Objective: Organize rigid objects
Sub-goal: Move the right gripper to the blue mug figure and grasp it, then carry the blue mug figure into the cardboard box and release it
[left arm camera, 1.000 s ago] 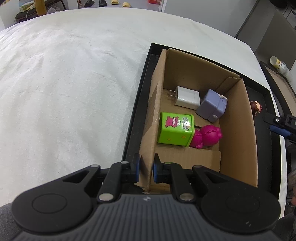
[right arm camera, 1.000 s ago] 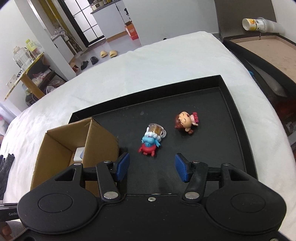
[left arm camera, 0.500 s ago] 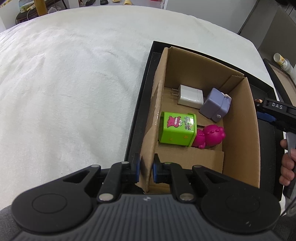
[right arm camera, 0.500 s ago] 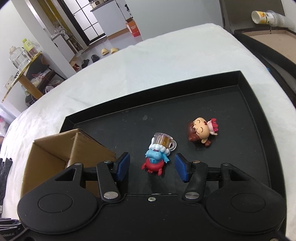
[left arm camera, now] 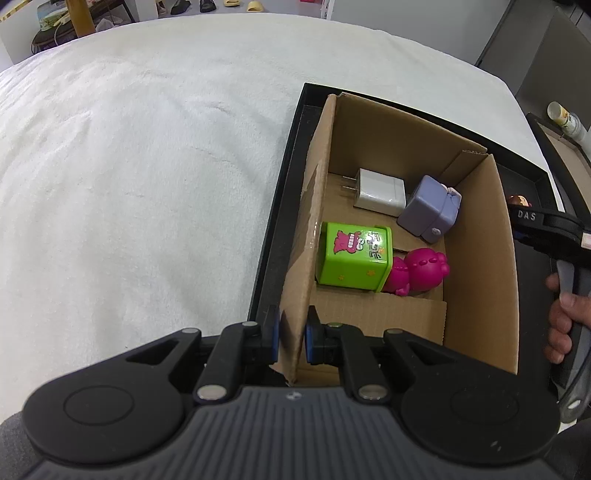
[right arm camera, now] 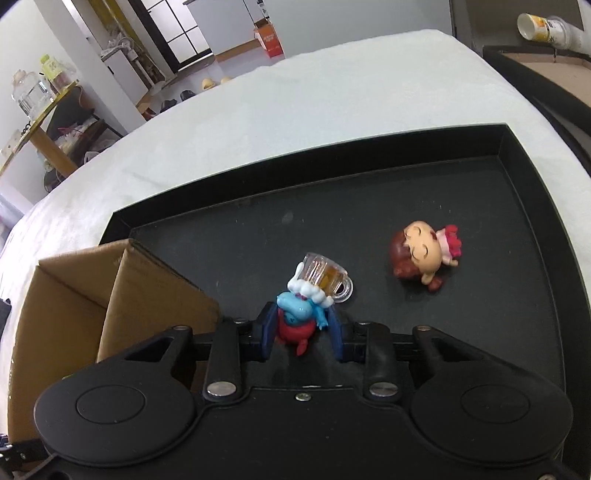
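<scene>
My left gripper (left arm camera: 292, 338) is shut on the near left wall of the cardboard box (left arm camera: 480, 258), which stands in the black tray (left arm camera: 277, 206). Inside the box lie a white charger (left arm camera: 378, 194), a lilac toy (left arm camera: 430, 208), a green cube (left arm camera: 354, 254) and a magenta figure (left arm camera: 421, 271). My right gripper (right arm camera: 302, 330) is shut on the blue and red figure with a beer mug (right arm camera: 301, 317), which rests on the tray floor (right arm camera: 369, 206). A brown-haired doll (right arm camera: 421, 254) lies to its right.
White cloth (left arm camera: 129, 166) covers the table around the tray. The cardboard box corner (right arm camera: 147, 291) stands just left of the right gripper. A second tray with a paper cup (right arm camera: 543, 26) sits at the far right. A person's hand (left arm camera: 565, 317) holds the right gripper's handle.
The right gripper came forward and down over the blue and red figure, and its fingers closed onto it. The left gripper kept its hold on the box wall.
</scene>
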